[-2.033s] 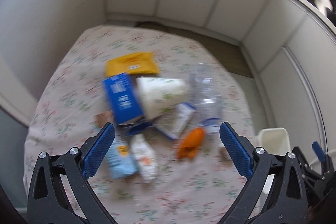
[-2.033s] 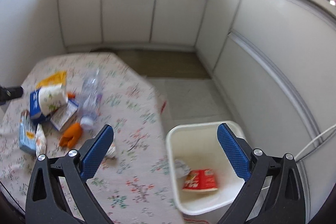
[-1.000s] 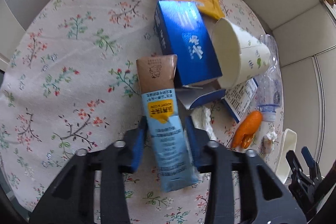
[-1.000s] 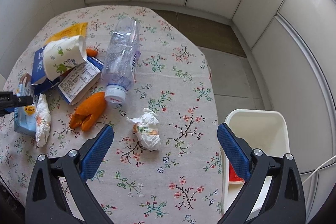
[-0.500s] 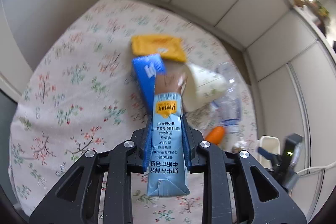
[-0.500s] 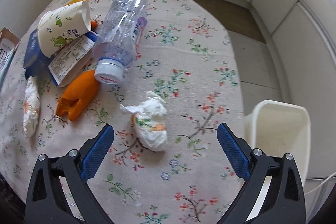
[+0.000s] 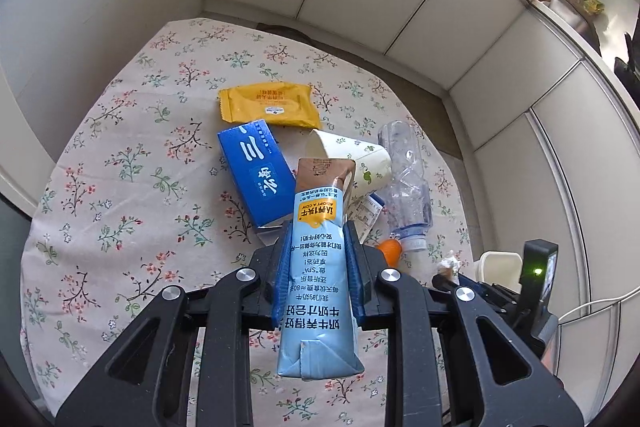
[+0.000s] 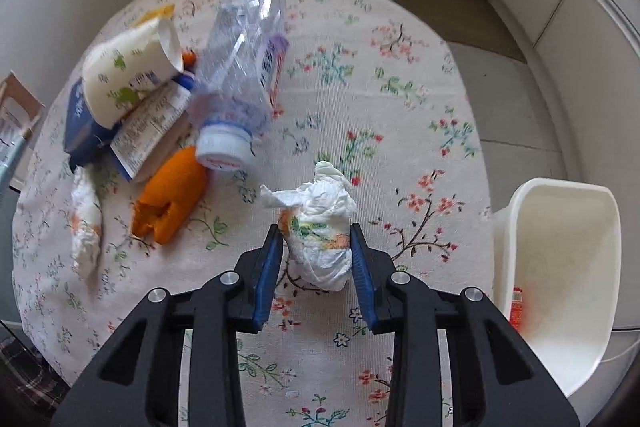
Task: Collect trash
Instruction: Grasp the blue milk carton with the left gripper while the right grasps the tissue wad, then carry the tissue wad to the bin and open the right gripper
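Above the floral tablecloth (image 7: 120, 155), the left gripper (image 7: 318, 259) is clamped on a light-blue milk carton (image 7: 318, 279), lifted clear of the litter. Right of the orange peel (image 8: 170, 199), the right gripper (image 8: 316, 247) has just been closing, its blue pads touching both sides of a crumpled tissue wad (image 8: 318, 231) lying on the cloth. Off the table's right edge stands the white bin (image 8: 560, 267).

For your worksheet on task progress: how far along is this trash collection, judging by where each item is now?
Done: a red wrapper lies in the white bin. In hand: the left gripper holds a blue milk carton; the right gripper, jaws just closing, pinches a crumpled tissue. Left on the table: bottle, paper cup, orange peel, blue box, yellow packet.
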Motion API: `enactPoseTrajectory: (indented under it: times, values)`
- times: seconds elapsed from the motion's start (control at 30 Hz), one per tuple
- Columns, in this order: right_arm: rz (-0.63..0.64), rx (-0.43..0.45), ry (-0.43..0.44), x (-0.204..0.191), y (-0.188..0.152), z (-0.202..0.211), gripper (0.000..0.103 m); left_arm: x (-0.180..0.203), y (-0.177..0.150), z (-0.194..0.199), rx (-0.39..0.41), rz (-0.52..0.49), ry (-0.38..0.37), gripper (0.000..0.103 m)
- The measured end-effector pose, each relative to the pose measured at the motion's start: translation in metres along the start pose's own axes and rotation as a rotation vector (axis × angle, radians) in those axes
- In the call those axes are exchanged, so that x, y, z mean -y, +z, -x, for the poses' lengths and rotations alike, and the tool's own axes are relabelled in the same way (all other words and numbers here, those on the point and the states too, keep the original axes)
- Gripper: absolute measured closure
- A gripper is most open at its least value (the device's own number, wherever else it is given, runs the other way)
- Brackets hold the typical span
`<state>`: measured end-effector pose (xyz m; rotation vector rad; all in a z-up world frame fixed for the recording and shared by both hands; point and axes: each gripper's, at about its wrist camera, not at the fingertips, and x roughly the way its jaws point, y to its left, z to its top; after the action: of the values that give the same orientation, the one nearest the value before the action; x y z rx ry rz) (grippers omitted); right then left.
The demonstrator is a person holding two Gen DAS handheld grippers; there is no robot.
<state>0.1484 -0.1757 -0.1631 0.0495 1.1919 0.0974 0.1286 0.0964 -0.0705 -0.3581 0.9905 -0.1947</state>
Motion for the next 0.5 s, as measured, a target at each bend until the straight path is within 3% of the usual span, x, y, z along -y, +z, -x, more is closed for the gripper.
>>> enactPoseTrajectory:
  times: [0.5]
  values:
    - [-0.004,0.184,0.03,-0.01,0.006,0.061,0.069,0.017,0.001,0.002,0.035,-0.027,-0.016,0.079]
